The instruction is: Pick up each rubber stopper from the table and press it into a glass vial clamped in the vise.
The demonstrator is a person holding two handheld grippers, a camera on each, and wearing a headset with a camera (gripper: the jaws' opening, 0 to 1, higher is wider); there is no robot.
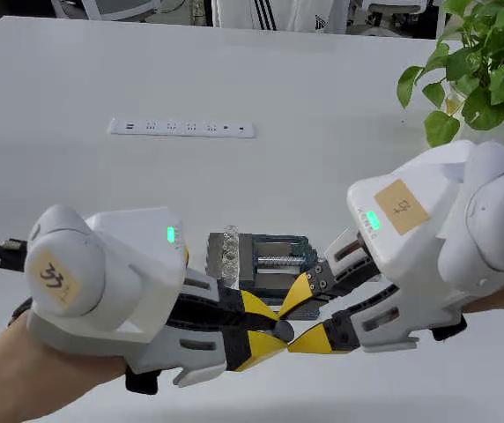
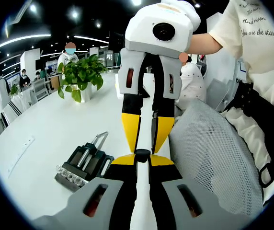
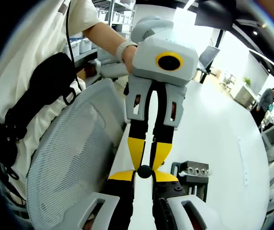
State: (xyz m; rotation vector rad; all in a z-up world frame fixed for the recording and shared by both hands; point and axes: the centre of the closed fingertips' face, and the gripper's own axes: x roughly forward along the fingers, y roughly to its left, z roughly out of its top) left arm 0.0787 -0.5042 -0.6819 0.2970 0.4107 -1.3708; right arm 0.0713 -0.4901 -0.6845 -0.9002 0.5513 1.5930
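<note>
In the head view the two grippers meet tip to tip low in the centre of the frame. The left gripper point(image 1: 281, 335) reaches in from the lower left and the right gripper point(image 1: 286, 329) from the right. A small dark rubber stopper point(image 1: 278, 330) sits where the four yellow-and-black fingers come together, held up off the white worktop point(image 1: 76, 79).

The left gripper's fingers are drawn together and pinching the stopper. The right gripper's fingers are narrowed to either side of the same stopper, but whether they grip it I cannot tell.

Just above the tips in the frame stands the dark vise point(image 1: 270, 260), with a row of glass vials point(image 1: 230, 251) clamped along its left side. The stopper is near the vise but apart from it.

A wide bare stretch of worktop lies between the vise and the white power strip point(image 1: 181, 128) in the upper left, and more to the left of the vise. A potted plant point(image 1: 485, 70) fills the upper right corner.

In the left gripper view the worktop's near edge runs up the centre, against a grey mesh chair back point(image 2: 213, 158).
</note>
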